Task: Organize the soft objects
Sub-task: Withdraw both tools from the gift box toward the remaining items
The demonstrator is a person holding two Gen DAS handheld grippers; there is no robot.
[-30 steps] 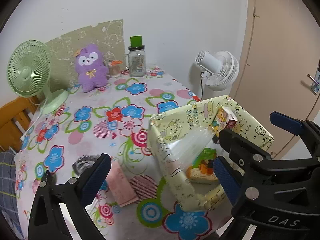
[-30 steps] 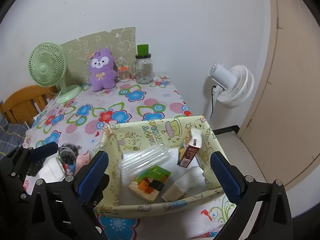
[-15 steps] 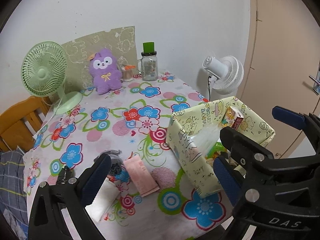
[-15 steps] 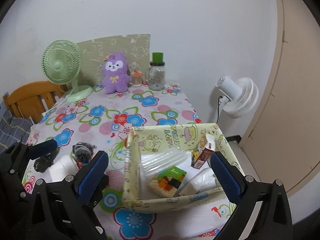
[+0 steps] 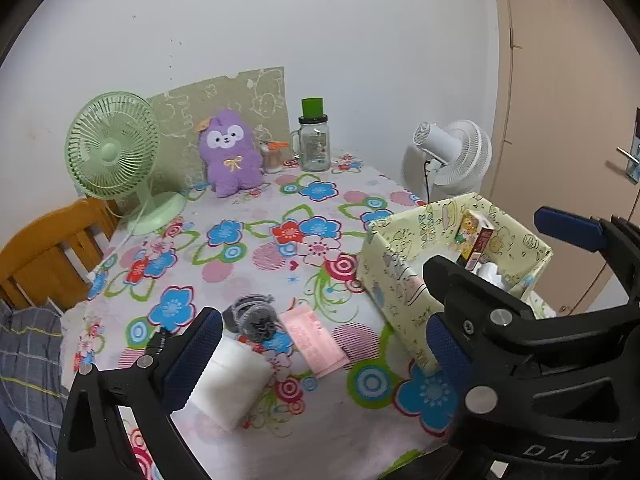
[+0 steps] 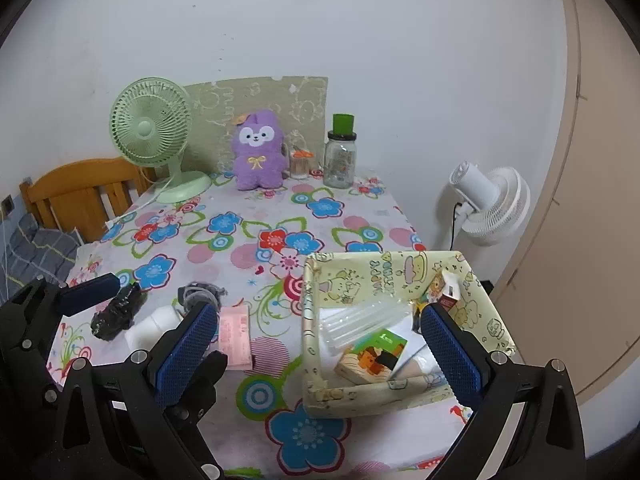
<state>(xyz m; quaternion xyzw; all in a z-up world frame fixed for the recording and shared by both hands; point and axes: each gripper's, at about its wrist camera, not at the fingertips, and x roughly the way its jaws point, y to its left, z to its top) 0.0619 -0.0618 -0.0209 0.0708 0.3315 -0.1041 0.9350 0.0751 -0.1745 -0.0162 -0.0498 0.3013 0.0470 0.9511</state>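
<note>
A yellow cartoon-print fabric box [image 6: 316, 320] stands at the table's near right corner. It holds a clear plastic bag [image 6: 368, 318], a green and orange carton [image 6: 372, 356], a white soft pack [image 6: 418, 360] and a small carton [image 6: 444, 292]. Left of the box lie a pink tissue packet [image 5: 314, 338], a grey knitted bundle [image 5: 252, 316], a white soft roll [image 5: 232, 380] and a black crumpled item [image 6: 116, 312]. A purple plush [image 5: 232, 160] sits at the back. My left gripper [image 5: 320, 356] hangs open above the white roll. My right gripper [image 6: 320, 350] is open near the box.
A green desk fan [image 5: 114, 148], a glass jar with a green lid [image 5: 314, 144] and a small cup [image 5: 272, 156] stand along the back wall. A wooden chair [image 5: 44, 252] is at the left, and a white floor fan [image 6: 492, 200] and a door at the right.
Both grippers have drawn back from the box and toward the table's near edge, staying open. The white roll, grey bundle and black item have come into view.
</note>
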